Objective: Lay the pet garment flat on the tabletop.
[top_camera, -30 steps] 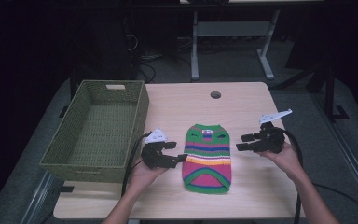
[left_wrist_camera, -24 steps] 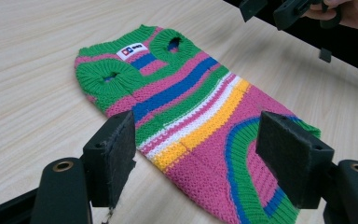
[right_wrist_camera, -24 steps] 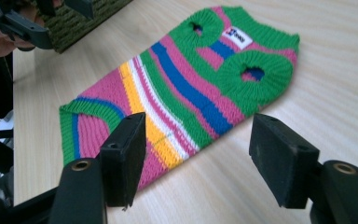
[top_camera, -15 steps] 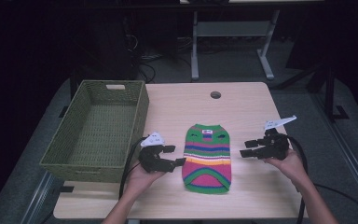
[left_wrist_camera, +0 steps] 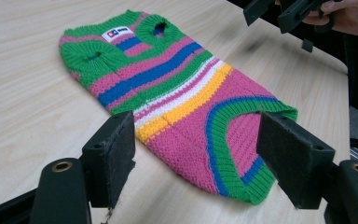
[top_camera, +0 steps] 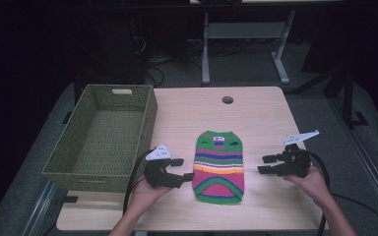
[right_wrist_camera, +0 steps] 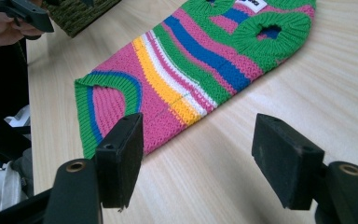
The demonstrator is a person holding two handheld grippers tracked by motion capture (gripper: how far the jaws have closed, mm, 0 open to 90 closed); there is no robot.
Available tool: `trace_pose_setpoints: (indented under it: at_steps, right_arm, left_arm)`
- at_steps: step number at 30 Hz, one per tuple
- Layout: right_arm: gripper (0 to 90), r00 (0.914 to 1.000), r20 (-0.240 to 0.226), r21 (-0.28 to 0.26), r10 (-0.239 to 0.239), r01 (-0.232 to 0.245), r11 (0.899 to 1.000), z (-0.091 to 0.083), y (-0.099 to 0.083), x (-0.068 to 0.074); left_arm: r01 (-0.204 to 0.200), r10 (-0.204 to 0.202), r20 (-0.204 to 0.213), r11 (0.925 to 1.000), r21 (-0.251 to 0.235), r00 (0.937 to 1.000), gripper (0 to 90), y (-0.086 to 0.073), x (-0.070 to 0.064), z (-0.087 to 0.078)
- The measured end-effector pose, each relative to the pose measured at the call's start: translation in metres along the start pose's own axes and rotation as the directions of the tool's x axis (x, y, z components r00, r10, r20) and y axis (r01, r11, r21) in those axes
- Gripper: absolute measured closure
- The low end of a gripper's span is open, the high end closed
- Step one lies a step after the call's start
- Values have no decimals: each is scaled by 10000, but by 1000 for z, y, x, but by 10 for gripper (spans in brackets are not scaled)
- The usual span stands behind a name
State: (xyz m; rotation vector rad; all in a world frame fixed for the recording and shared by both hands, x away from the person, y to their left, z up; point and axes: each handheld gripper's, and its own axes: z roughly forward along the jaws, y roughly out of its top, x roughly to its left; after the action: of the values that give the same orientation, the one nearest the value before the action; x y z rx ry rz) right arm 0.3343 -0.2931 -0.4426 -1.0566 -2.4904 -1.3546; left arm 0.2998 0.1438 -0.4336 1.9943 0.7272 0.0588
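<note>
Striped knitted pet sweater [top_camera: 219, 166] in green, pink, blue, yellow and white lies flat on my pale wooden table [top_camera: 256, 118], neck end with its small white label away from me, curved hem towards me; going left to right, an olive-green woven rectangular basket [top_camera: 104, 135] stands at the table's left side, just beside my left gripper [top_camera: 182, 169]; I hold that black gripper low over the wood with its jaws wide apart and nothing between them, tips pointing at the sweater's left edge and very close to it; in the left gripper view the pink and yellow bands and the green-trimmed hem sit between the two pads; right of the sweater, my right gripper [top_camera: 266, 165] hovers a little apart from the sweater's right edge, jaws likewise spread wide and holding nothing, tips aimed at the knit; in the right gripper view the hem lies ahead of the left pad, bare wood ahead of the right one
</note>
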Motion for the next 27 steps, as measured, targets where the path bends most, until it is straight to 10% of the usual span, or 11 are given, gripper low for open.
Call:
trace_pose_setpoints:
  at_steps: [27]
  right_arm:
    - [321, 9996, 189, -624, 229, -217, 9978, -30, -47, 17]
  left_arm:
    - [161, -159, -99, 9997, 204, 9998, 255, -30, -11, -18]
